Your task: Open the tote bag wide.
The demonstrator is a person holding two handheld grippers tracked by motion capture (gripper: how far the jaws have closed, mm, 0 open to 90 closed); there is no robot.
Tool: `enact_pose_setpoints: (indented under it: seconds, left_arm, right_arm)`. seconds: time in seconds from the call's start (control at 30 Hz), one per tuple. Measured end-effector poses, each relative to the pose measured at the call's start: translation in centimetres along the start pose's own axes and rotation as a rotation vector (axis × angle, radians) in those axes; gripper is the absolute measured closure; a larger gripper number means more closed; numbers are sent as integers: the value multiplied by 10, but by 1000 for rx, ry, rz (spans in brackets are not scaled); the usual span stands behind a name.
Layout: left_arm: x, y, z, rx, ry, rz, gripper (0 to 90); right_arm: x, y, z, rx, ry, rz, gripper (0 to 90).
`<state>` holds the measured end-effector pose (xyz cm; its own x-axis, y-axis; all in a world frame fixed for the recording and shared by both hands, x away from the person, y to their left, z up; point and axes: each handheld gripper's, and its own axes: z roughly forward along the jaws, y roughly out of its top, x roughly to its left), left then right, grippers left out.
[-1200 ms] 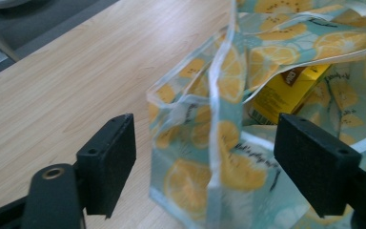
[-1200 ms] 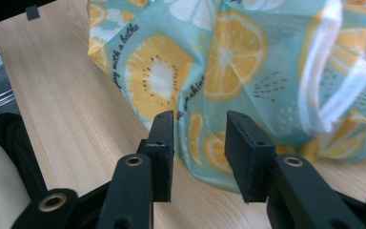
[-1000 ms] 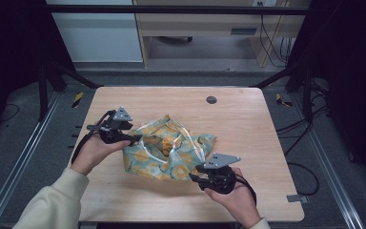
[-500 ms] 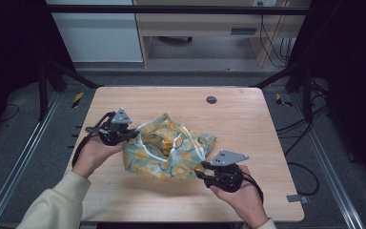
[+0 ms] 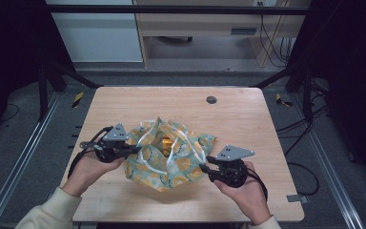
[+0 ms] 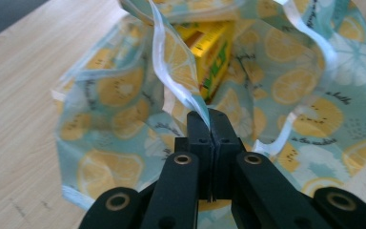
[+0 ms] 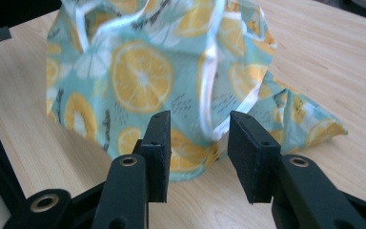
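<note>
A teal cloth bag (image 5: 171, 164) printed with lemon slices lies mid-table, its mouth spread open. A yellow box (image 6: 213, 50) stands inside it, seen in the high view as a yellow box (image 5: 167, 142). My left gripper (image 5: 137, 149) is at the bag's left rim; in the left gripper view this left gripper (image 6: 211, 117) is shut on the white-trimmed rim (image 6: 171, 78). My right gripper (image 5: 204, 167) is at the bag's right side. In the right gripper view the right gripper (image 7: 198, 125) stands open, with the bag's white trim (image 7: 208, 95) hanging between the jaws, untouched by the pads.
The wooden table (image 5: 248, 119) has a dark round grommet (image 5: 211, 99) near its far edge. Bare wood lies around the bag on every side. A black frame and rails border the table, and a cabinet (image 5: 95, 33) stands beyond it.
The left gripper has shifted a little along the bag's left rim and its jaws are now together on the trim. The right hand has drifted right and lifted slightly. The bag's mouth has spread.
</note>
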<state>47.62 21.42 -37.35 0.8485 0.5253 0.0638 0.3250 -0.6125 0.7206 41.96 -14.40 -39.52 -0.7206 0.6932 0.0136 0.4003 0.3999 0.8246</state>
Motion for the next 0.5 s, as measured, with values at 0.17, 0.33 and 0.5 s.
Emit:
enact_pose_setpoints:
  seconds: [0.17, 0.33, 0.5]
  left_arm:
    - [-4, -5, 5, 11, -9, 1, 898]
    - [-2, -6, 7, 14, -9, -5, 898]
    - [0, -5, 8, 14, -6, -6, 898]
  right_arm:
    - [1, 10, 3, -9, -3, -6, 575]
    - [6, 28, 15, -17, 7, -20, 515]
    - [12, 37, 25, -16, 23, -36, 467]
